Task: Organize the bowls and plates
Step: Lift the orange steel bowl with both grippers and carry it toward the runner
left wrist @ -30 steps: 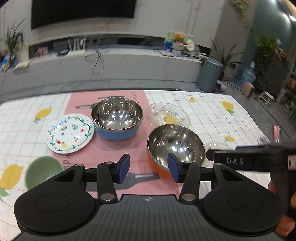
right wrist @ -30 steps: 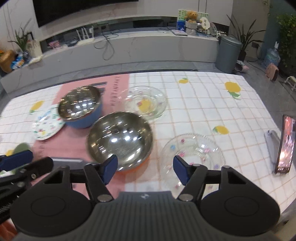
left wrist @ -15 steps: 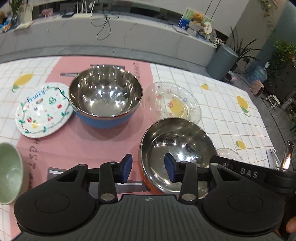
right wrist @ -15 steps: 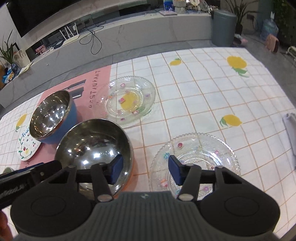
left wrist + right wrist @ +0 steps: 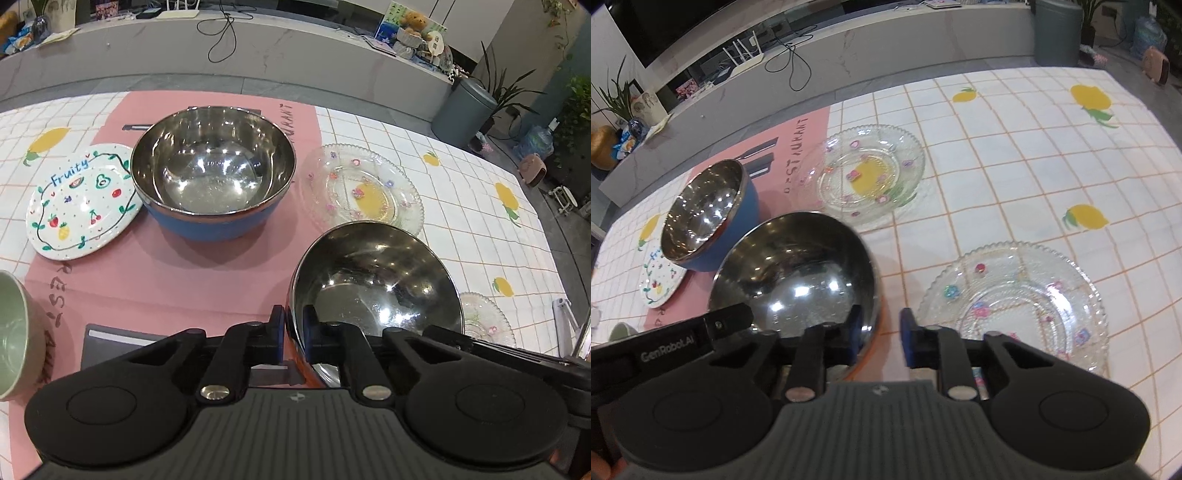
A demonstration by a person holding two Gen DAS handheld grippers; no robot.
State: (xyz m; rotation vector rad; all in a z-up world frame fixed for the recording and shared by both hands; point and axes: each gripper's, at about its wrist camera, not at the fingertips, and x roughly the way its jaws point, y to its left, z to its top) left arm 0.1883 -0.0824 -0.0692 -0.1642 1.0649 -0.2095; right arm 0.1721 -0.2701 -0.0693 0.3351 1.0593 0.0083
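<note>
where once open, left claw (image 5: 294, 334) now around orange bowl (image 5: 373, 280) rim

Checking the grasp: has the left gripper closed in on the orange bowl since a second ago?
Yes. The left gripper advanced toward the blue bowl and now pinches the orange bowl rim.

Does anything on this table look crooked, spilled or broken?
Only one thing stands out: the orange bowl sits tilted, not flat, because the left gripper is pinched on its near rim. Nothing looks spilled or broken. The blue bowl and glass plates sit level.
</note>
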